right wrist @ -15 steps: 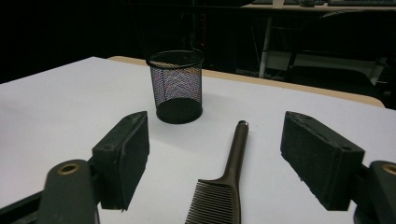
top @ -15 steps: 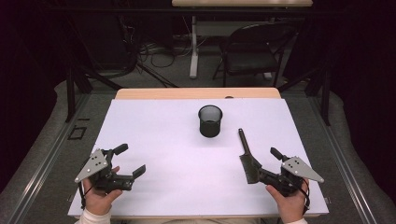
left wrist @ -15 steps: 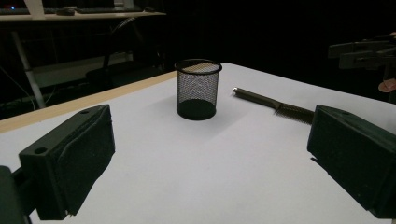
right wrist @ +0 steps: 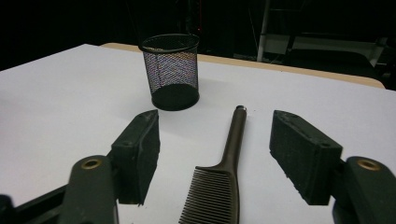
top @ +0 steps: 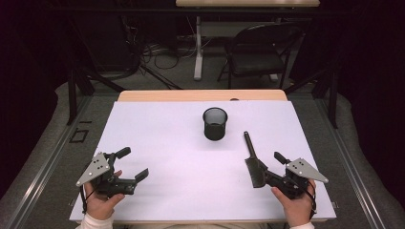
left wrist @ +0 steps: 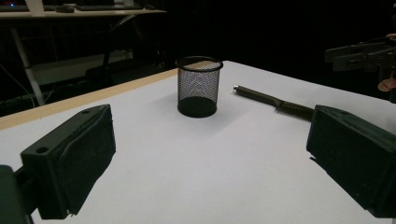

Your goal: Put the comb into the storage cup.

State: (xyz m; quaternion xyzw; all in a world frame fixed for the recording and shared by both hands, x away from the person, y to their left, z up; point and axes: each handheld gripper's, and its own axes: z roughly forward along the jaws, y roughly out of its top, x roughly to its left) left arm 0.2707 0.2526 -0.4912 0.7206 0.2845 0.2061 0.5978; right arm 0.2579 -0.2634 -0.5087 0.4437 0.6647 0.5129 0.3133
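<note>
my right gripper [top: 266, 168] sits spread wide at the near right of the table, jaws apart with the comb [top: 253, 162] lying flat between them, toothed head toward me and the handle pointing away toward the mesh cup [top: 214, 123]. in the right gripper view the comb [right wrist: 223, 179] runs straight up the middle of the gap, touching neither pad as far as i can tell. my left gripper [top: 131, 165] is also released and holds nothing, resting at the near left, well apart from the work. the step in hand looks like the pick, so i'd ease forward a little and close on the neck where the handle meets the head, since the teeth would give a poor bite and the thin handle could roll. i want the pads square across the comb and low to the white table [top: 162, 129] without scraping it. the cup stands upright just beyond the handle tip, so lifting handle-first should tip it in cleanly.
</note>
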